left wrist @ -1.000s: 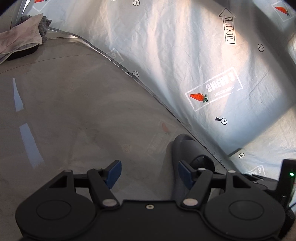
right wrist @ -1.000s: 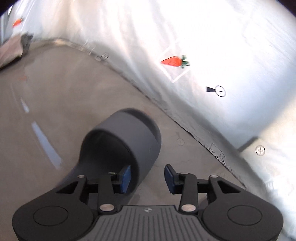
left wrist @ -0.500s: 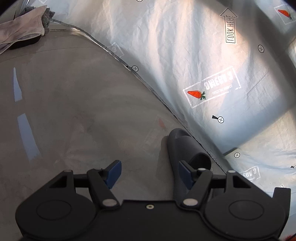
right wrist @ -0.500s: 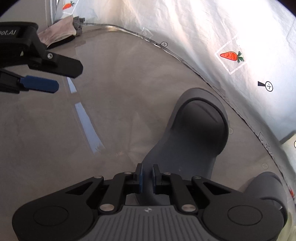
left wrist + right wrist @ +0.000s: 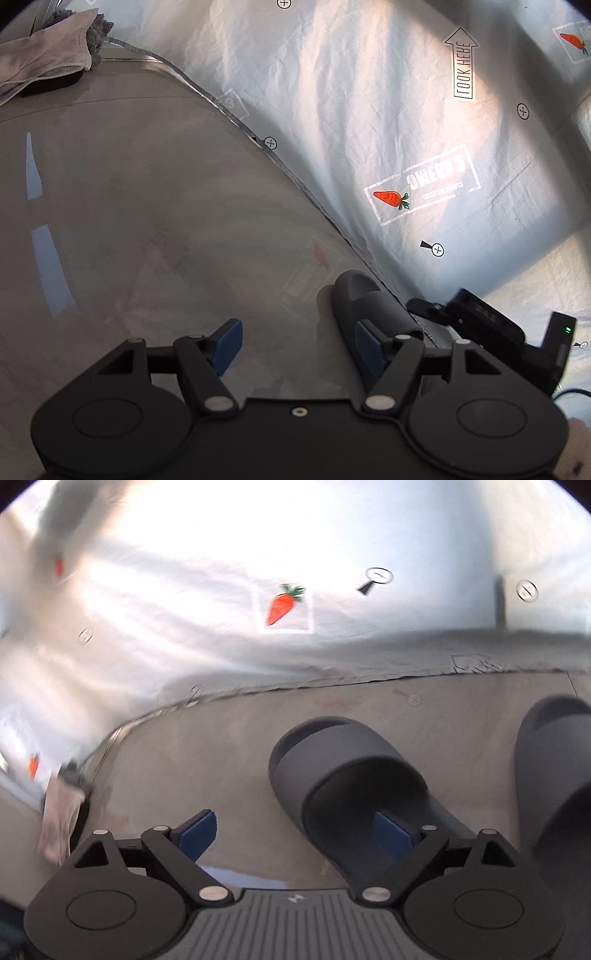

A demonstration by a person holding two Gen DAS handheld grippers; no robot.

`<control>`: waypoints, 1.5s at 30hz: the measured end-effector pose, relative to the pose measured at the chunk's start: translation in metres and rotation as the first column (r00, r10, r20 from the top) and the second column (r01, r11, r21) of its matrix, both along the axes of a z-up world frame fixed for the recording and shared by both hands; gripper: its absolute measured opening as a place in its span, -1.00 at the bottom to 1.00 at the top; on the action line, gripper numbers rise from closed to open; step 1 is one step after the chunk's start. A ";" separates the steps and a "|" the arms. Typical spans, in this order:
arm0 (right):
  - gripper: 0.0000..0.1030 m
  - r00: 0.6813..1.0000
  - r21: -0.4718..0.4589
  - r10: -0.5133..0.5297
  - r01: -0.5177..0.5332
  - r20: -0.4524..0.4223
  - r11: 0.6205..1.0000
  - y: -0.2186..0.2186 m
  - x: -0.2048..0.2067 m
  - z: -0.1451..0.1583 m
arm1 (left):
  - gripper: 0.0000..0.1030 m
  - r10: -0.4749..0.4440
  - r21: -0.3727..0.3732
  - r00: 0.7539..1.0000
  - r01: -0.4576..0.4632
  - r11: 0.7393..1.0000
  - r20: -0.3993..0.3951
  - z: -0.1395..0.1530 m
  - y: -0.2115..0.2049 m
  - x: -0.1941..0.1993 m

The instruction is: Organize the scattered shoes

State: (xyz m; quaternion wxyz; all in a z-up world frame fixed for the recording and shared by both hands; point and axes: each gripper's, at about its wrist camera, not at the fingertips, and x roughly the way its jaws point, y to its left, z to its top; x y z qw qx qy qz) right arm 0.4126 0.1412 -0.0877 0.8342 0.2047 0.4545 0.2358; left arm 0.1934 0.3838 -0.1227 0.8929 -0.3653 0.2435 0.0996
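Two dark grey slippers lie side by side on the glossy floor by the white sheet. In the right wrist view one slipper (image 5: 351,771) is just ahead and the other slipper (image 5: 554,775) is at the right edge. My right gripper (image 5: 295,834) is opening wide; its right finger stands at the near slipper's mouth and neither pad presses on it. My left gripper (image 5: 299,347) is open over bare floor with nothing between its fingers. A slipper (image 5: 369,306) lies just beyond its right finger. The right gripper's black body (image 5: 480,325) shows past that slipper.
A white sheet (image 5: 369,110) printed with carrots and marks hangs along the floor's far edge like a wall. A crumpled beige and grey cloth pile (image 5: 48,62) lies at the far left by the sheet; the same cloth (image 5: 62,812) shows low left in the right wrist view.
My right gripper was shut on a slipper's heel; it has since rolled and let go, and the slipper now rests flat beside the other. The right gripper has come into the left wrist view.
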 end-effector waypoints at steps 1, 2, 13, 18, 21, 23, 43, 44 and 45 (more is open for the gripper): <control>0.77 0.999 0.001 -0.030 0.030 -0.015 1.000 0.007 0.009 -0.007 | 0.34 0.003 -0.008 1.000 -0.003 1.000 -0.001 -0.001 0.001 -0.001; 0.73 0.999 0.007 -0.036 0.037 -0.032 0.999 0.012 0.017 -0.014 | 0.34 0.007 -0.015 1.000 -0.007 1.000 -0.001 -0.002 0.002 -0.003; -0.77 0.715 -0.191 0.695 -0.674 0.072 0.713 0.070 0.001 -0.021 | 0.34 0.052 -0.026 0.999 -0.052 0.998 -0.004 -0.004 0.013 -0.009; -0.76 0.420 -0.162 0.907 -0.897 -0.018 0.412 0.058 -0.016 -0.020 | 0.34 0.048 -0.022 0.999 -0.048 0.999 0.006 -0.001 0.012 -0.011; -0.61 0.396 -0.193 0.918 -0.903 -0.027 0.384 0.045 -0.033 -0.013 | 0.34 0.047 -0.022 0.999 -0.047 0.999 0.004 -0.002 0.012 -0.012; -0.51 0.444 -0.179 0.896 -0.882 -0.008 0.435 0.029 -0.039 -0.002 | 0.34 0.050 -0.024 0.999 -0.050 0.998 -0.003 -0.003 0.012 -0.012; -0.76 0.853 -0.417 0.494 -0.515 -0.167 0.749 -0.018 0.016 -0.024 | 0.34 -0.055 -0.016 0.998 0.055 0.998 -0.003 -0.007 -0.009 -0.003; -0.73 0.875 -0.462 0.469 -0.467 -0.119 0.754 -0.014 0.023 -0.023 | 0.34 -0.050 -0.017 0.999 0.050 0.999 -0.001 -0.006 -0.009 -0.004; -0.64 0.891 -0.493 0.449 -0.422 -0.070 0.761 -0.011 0.027 -0.021 | 0.34 -0.046 -0.016 0.999 0.046 0.999 0.000 -0.006 -0.008 -0.004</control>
